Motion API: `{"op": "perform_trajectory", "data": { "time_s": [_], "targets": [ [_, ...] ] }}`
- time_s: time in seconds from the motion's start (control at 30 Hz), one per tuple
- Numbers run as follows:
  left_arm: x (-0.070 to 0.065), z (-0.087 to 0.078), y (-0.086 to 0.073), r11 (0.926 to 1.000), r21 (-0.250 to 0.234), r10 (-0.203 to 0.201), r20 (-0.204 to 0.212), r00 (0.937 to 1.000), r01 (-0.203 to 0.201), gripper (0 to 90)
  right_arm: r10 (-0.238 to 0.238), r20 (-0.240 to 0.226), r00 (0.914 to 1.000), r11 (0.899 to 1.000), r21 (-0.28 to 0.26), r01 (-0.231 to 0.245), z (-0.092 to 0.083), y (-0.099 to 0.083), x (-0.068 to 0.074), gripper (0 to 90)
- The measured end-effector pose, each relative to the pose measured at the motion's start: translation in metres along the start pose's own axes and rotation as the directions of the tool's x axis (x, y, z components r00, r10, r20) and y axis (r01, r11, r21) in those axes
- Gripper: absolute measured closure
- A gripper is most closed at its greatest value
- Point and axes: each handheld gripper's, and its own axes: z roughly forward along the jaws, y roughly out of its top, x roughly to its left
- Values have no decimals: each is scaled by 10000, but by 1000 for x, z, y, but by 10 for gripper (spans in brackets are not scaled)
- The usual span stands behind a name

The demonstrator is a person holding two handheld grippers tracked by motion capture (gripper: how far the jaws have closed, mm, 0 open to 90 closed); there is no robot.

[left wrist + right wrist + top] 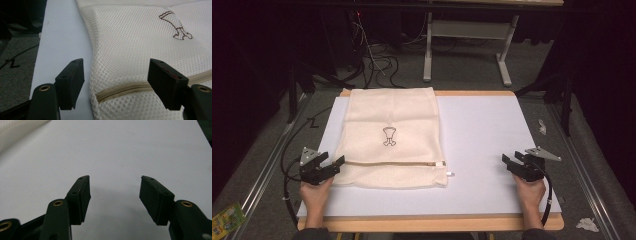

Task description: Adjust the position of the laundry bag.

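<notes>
Both my grippers stand wide open and empty, the left gripper (338, 164) at the near-left corner of the mesh laundry bag (389, 135) lying flat on the table (492, 130), which looks light, limp and best pinched at its zipper (120, 91) seam, my right gripper (508, 161) well apart.

Left gripper (332, 165): I hold it low at the near left, jaws spread wide, nothing pinched.
Right gripper (511, 162): near right, jaws equally wide apart, pointing inward.
Left hand (315, 194): wrapped round the handle from below.
Right hand (529, 192): same grip.
</notes>
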Motion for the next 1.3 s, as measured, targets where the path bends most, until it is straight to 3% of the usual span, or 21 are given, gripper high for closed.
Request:
{"op": "perform_trajectory", "data": {
  "time_s": [0.33, 0.63, 0.93, 1.1, 1.17, 1.3],
  "targets": [
    [1, 2, 1, 9999, 142, -23, 122, 9999, 21, 304, 21, -34, 10000, 10000, 18, -21, 0, 0, 0, 424],
    [7, 2, 2, 9980, 234, -591, 370, 9976, 583, 283, 180, -39, 9998, 9998, -87, -181, -1, 1, -3, 410],
    [6, 1, 4, 9986, 225, -485, 285, 9984, 479, 275, 31, 22, 10000, 9998, -198, -30, -2, 3, 0, 394],
    [4, 0, 8, 9990, 287, -361, 288, 9989, 353, 279, -4, -273, 9996, 9996, -275, -4, -3, 6, 5, 399],
    [2, -1, 10, 9995, 302, -134, 247, 9996, 126, 285, -131, -234, 9996, 9994, -329, 123, -3, 6, 8, 399],
    [1, -1, 13, 9996, 283, -93, 355, 9993, 83, 291, 26, -466, 9989, 9993, -382, -44, -3, 8, 11, 403]
  ]
}}
